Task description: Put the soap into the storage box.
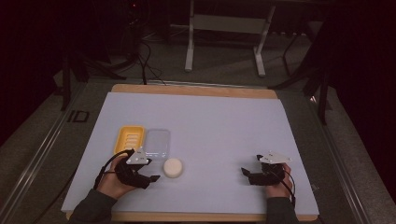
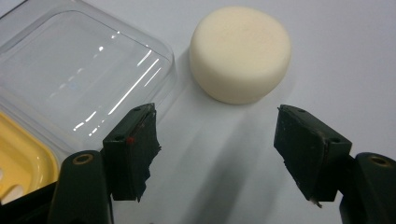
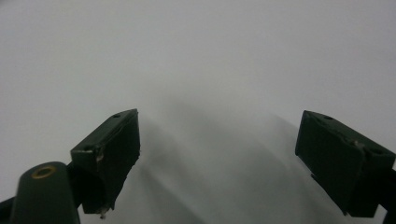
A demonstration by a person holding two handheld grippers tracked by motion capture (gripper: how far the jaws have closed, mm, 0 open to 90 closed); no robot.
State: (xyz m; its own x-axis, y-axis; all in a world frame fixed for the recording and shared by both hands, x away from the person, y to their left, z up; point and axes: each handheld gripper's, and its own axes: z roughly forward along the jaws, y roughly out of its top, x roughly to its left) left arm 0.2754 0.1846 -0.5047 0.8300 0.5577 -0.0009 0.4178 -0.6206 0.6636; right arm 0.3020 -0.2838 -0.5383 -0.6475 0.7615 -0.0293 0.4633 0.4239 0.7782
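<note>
The left gripper (image 2: 217,149) stands with its jaws spread wide and nothing between them, aimed at a round cream-white bar of soap (image 2: 240,53) that lies just ahead on the pale table mat (image 2: 327,56). In the high view the same left gripper (image 1: 154,178) sits just left of the soap (image 1: 173,167), near but not touching it. The step in hand looks like a grasp of the soap, probably to set it in the yellow soap dish (image 1: 129,139) that lies beyond. To do it well, the person would likely carry the gripper forward until the jaws straddle the bar at its widest part, low on its side wall, then close gently so the smooth puck does not squirt out. The clear plastic lid (image 2: 79,79) lies close on one side, so that jaw needs care not to nudge it.

The right gripper (image 3: 219,158) is likewise spread and empty, hovering over bare mat; in the high view it (image 1: 244,172) rests well apart from the soap.

The dish is cut off at the corner of the left gripper view, and whether the lid touches or overlaps it is hard to tell. The room beyond the table is too dark to read.
</note>
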